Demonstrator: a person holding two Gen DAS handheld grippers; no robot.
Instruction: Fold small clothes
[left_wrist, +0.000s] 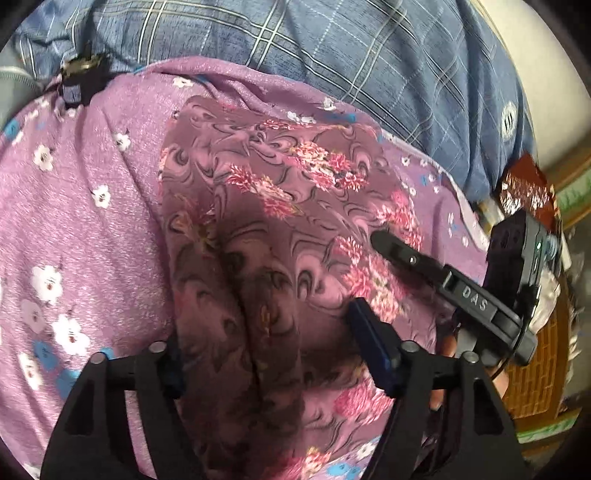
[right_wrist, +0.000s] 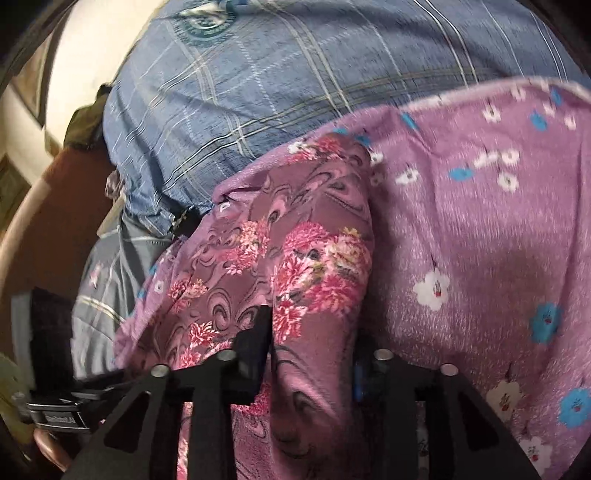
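A mauve garment with pink flower and swirl print (left_wrist: 266, 206) lies bunched on a lilac bedsheet with white and blue flowers (left_wrist: 74, 206). My left gripper (left_wrist: 266, 350) stands wide open, its fingers straddling a thick fold of the garment. The right gripper (left_wrist: 417, 266) reaches in from the right in the left wrist view, lying on the garment. In the right wrist view the garment (right_wrist: 280, 251) runs between my right gripper's (right_wrist: 310, 354) fingers, which sit apart around a fold of it; the left fingertip (right_wrist: 258, 332) rests on the cloth.
A blue plaid pillow or blanket (left_wrist: 369, 55) lies behind the garment, also seen in the right wrist view (right_wrist: 258, 92). A dark buckle-like object (left_wrist: 79, 79) sits at the sheet's far left edge. A brown wooden bed frame (right_wrist: 59, 206) lies to the left.
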